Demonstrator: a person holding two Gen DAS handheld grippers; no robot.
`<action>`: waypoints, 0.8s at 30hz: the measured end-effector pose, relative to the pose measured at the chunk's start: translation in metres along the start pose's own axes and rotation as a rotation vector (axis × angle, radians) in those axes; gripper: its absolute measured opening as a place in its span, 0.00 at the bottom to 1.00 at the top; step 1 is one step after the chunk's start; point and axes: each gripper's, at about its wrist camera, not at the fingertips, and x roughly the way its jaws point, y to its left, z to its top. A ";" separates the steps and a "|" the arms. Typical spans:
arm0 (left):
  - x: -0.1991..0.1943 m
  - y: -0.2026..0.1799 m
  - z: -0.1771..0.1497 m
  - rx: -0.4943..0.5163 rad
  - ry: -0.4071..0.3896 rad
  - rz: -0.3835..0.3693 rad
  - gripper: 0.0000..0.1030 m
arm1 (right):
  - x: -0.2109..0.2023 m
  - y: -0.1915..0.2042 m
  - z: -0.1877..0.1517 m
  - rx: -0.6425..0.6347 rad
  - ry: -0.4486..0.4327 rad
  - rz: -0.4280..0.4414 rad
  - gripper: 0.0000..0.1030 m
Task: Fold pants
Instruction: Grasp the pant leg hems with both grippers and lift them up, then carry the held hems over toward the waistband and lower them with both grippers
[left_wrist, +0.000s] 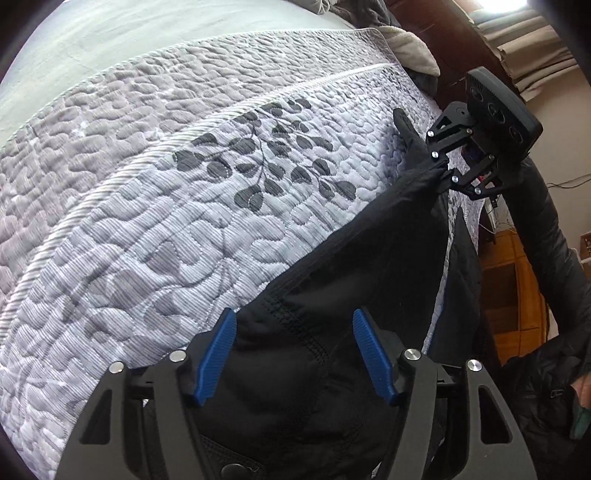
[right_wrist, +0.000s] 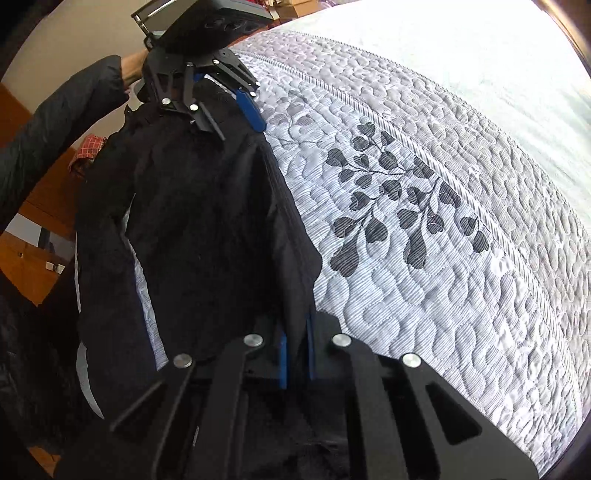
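While the quilted grey-white mattress with dark leaf print (left_wrist: 155, 206) fills the left, black fabric pants (left_wrist: 332, 295) hang over its edge. Left claw (left_wrist: 295, 354) gapes around the waistband; right claw (right_wrist: 295, 354) pinches fabric. Wooden furniture (left_wrist: 513, 295) stands beyond.

Daylight bright, diffuse. Far mattress (right_wrist: 461, 55) overexposed, washed white. Black pants (left_wrist: 332, 295) underexposed, detail lost. Strong fisheye curvature, dark vignette corners. Slight motion blur.

Pants (right_wrist: 207, 229) over mattress (right_wrist: 424, 295) edge, betw both tongs.
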 end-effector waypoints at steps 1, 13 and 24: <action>-0.004 0.001 0.004 0.001 -0.012 0.008 0.64 | -0.006 0.005 0.003 -0.010 -0.014 0.004 0.05; 0.027 -0.009 0.006 0.066 0.118 -0.015 0.30 | -0.034 0.010 -0.002 0.009 -0.049 -0.003 0.06; -0.023 -0.071 -0.036 0.124 -0.078 0.189 0.12 | -0.058 0.052 -0.018 0.079 -0.204 -0.159 0.08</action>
